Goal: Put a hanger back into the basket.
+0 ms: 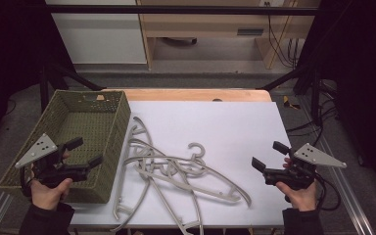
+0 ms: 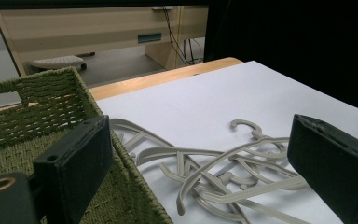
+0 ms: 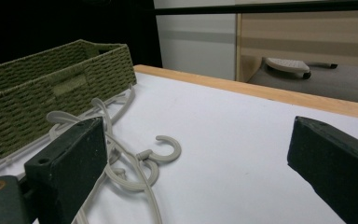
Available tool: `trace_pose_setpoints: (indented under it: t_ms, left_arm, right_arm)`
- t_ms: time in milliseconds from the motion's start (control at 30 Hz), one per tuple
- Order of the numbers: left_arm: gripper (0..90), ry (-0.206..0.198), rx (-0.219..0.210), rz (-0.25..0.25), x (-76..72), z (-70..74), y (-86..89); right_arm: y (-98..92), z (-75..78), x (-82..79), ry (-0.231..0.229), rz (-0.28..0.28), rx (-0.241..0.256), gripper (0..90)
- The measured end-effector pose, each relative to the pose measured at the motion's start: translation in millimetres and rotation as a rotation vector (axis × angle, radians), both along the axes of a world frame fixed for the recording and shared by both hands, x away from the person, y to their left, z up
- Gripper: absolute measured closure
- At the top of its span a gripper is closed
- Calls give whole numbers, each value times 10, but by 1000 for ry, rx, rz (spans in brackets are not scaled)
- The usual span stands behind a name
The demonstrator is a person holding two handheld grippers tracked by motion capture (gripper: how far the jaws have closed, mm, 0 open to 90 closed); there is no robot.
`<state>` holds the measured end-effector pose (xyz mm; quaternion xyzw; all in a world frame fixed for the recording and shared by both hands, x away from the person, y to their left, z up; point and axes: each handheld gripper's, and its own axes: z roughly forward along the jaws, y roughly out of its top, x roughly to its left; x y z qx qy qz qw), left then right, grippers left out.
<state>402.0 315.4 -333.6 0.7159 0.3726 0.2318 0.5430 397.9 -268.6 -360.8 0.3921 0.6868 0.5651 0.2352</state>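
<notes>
**Several tangled hangers beside a woven basket**

Several grey plastic hangers lie interlocked on the white bench, just beside the green woven basket, one leaning against its wall. The left gripper hovers over the basket's near corner, its fingers apart and empty; the right gripper hangs well clear of the pile, fingers likewise apart. The hangers look light, stiff and smooth, so likely slippery. A hold on a straight arm or at the neck below a hook seems soundest; lifting one may drag its neighbours.
</notes>
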Motion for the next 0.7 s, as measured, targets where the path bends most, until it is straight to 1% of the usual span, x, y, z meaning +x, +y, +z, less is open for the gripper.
trace_pose_setpoints:
  t_ms: [100,233,400,533,600,700]
  left_arm:
    - [65,4,3,0,8,-7,-1]
    - [65,6,1,4,15,-17,13]
    - [65,8,4,6,17,-20,19]
    - [65,9,10,7,18,-23,8]
    - [65,8,10,3,18,-21,3]
    - [65,6,14,-1,21,-18,-4]
  right_arm:
    - [13,-6,7,8,13,-14,51]
    - [55,-19,26,17,29,-18,55]
    - [177,-48,68,44,50,-45,64]
    - [307,-94,137,73,69,-101,65]
    - [364,-115,161,85,77,-120,74]
    - [469,-162,207,112,105,-159,79]
